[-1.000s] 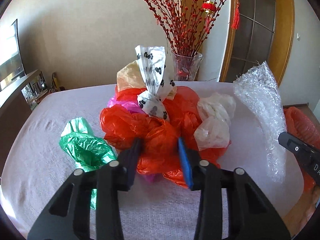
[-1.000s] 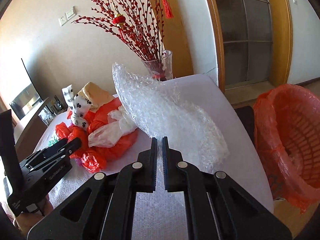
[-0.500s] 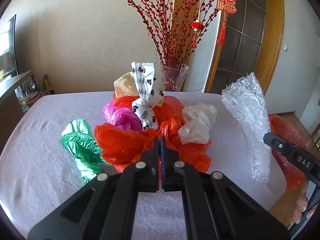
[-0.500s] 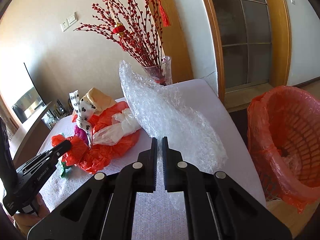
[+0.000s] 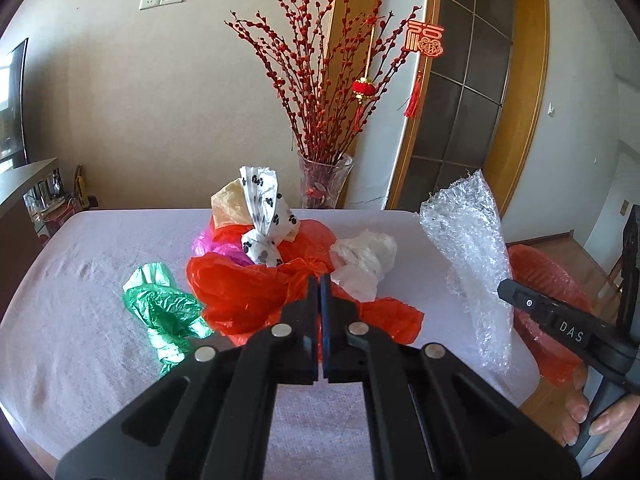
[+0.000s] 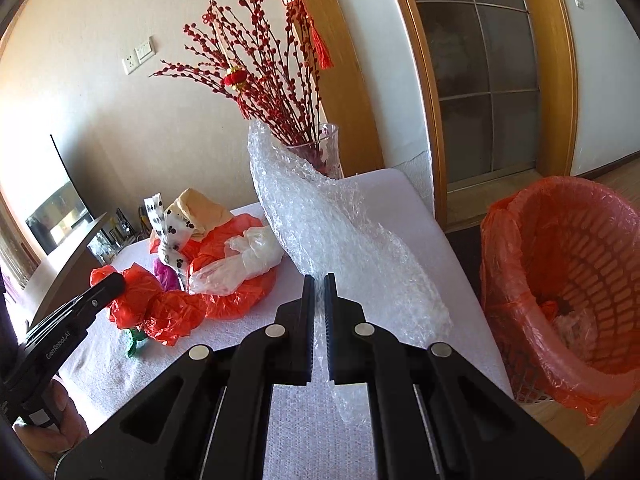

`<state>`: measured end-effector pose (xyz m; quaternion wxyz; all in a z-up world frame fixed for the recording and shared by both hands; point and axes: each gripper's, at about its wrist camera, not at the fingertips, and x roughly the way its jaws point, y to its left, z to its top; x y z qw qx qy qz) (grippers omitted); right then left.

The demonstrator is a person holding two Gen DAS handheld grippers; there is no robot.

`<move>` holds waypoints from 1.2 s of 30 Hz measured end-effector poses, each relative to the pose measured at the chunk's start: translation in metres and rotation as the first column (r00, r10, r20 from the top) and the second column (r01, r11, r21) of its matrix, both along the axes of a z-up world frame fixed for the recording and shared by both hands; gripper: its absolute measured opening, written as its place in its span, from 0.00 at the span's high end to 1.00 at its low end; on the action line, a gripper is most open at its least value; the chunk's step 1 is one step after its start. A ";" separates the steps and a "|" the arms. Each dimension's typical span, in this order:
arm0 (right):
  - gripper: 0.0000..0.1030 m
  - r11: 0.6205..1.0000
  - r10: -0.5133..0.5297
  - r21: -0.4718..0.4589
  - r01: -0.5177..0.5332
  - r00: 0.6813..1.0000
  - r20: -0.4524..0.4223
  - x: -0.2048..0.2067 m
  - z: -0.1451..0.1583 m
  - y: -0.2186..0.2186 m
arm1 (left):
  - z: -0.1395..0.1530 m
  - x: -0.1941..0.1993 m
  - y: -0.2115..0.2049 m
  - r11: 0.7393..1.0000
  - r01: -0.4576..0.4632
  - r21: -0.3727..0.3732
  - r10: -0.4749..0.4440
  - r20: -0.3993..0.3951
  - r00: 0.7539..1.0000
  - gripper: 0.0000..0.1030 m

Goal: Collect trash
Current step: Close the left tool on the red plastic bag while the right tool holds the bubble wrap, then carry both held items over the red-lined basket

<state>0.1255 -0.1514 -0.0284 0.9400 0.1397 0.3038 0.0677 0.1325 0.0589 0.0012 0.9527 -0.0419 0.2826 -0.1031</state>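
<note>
Left gripper [image 5: 320, 280] is clamped on a crinkled red plastic bag [image 5: 256, 292], which hides its fingertips. Right gripper [image 6: 319, 280] pinches translucent bubble wrap [image 6: 340, 232] at frame centre.

Inspector: Your count, please.

Operator: On the tabletop [image 5: 100, 360] you have one green bag [image 5: 162, 312], one pink bag [image 5: 218, 246], one paw-print bag [image 5: 264, 216], one tan bag [image 5: 230, 204] and one white bag [image 5: 366, 258].

Inspector: Red bags [image 5: 256, 296]?

Operator: At least two in the centre heap; you cannot separate them further.

Inspector: Remainder?

Operator: One bubble-wrap sheet [image 6: 344, 240] at the right edge, one glass vase [image 5: 324, 182] at the far edge, one lined basket [image 6: 576, 280], and your two grippers.
</note>
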 end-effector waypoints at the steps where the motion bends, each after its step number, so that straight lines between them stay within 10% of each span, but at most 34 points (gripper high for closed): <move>1: 0.95 1.000 -0.002 0.000 0.002 1.000 0.005 -0.001 0.002 -0.001 | 0.002 -0.001 -0.003 1.000 0.007 0.000 -0.007 0.005 1.000 0.98; 22: 0.95 0.993 -0.115 0.020 0.114 0.989 0.094 -0.029 0.029 -0.060 | 0.027 0.000 -0.082 0.985 0.169 -0.016 -0.167 0.074 0.983 0.98; 36: 0.95 0.944 -0.331 0.045 0.328 0.936 0.118 -0.058 0.036 -0.154 | 0.031 0.007 -0.197 0.920 0.393 -0.001 -0.391 0.099 0.915 0.98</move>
